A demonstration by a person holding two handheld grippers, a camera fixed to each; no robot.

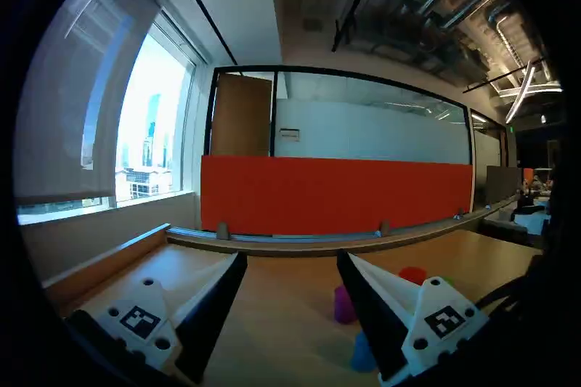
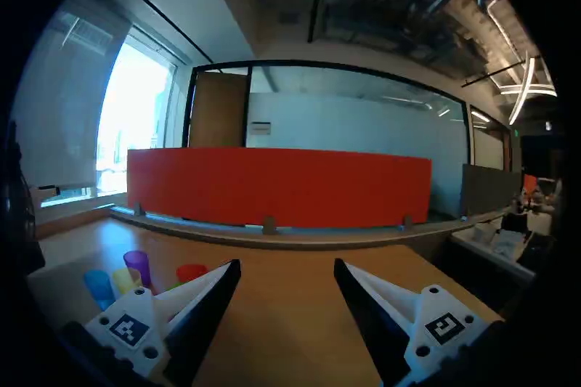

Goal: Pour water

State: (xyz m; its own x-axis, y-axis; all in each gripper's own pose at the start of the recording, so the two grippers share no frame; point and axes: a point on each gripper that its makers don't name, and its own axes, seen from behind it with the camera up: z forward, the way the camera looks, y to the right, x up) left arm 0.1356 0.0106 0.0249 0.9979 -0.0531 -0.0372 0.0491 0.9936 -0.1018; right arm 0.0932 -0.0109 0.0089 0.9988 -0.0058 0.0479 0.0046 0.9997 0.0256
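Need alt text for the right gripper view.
The right gripper, open and empty, hovers over a wooden desk. A purple cup, blue cup, yellow cup and red cup cluster at lower left, an orange partition behind.

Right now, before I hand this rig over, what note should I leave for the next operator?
Left tongs: open, empty, over the wooden table.
Right tongs: open, empty, over the same table.
Cups: purple cup, blue cup, yellow cup and red cup stand upright, clustered ahead-left of the right tongs, ahead-right of the left tongs.
Done: nothing gripped, no pour begun.
Left: grip a cup and pour into another; which cup holds water, I cannot tell.
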